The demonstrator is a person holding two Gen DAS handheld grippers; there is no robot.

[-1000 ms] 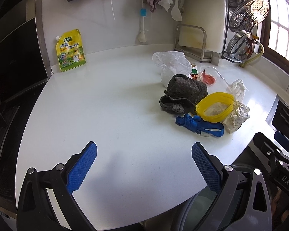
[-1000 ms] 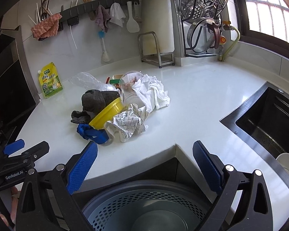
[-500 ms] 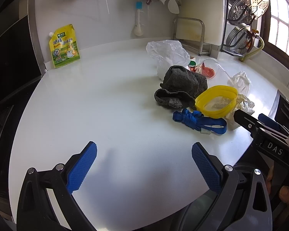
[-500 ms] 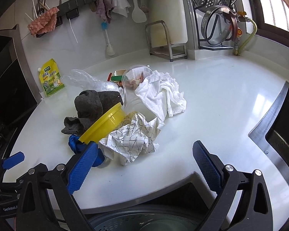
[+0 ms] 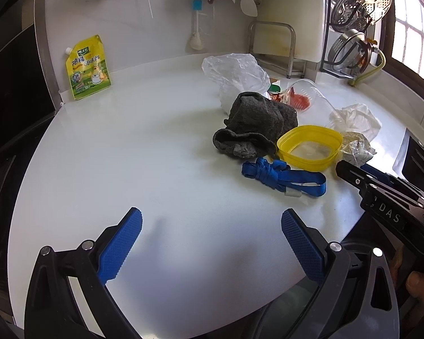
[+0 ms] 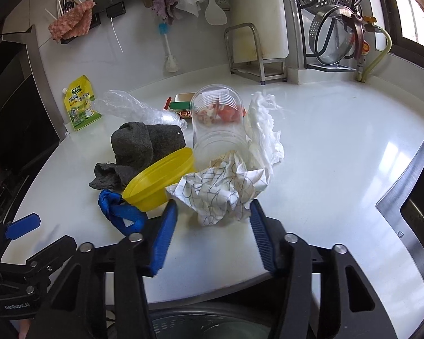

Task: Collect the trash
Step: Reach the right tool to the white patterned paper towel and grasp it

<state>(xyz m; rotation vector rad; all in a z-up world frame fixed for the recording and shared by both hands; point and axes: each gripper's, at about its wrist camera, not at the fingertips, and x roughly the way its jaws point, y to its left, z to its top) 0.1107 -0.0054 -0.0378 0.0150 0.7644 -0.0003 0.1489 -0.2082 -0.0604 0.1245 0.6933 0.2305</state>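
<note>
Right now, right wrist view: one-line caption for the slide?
Right gripper closing around crumpled patterned paper beside yellow container on the white counter.

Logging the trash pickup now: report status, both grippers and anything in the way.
Left gripper open, empty. Right gripper closing, crumpled patterned paper between its jaws. Yellow container crowding the paper.

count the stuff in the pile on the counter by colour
Yellow: 1, the yellow container
Blue: 1, the blue strap
Grey: 1, the grey cloth
White: 2, the patterned crumpled paper and the white tissue
Clear: 2, the plastic cup and the plastic bag
Total: 7
</note>
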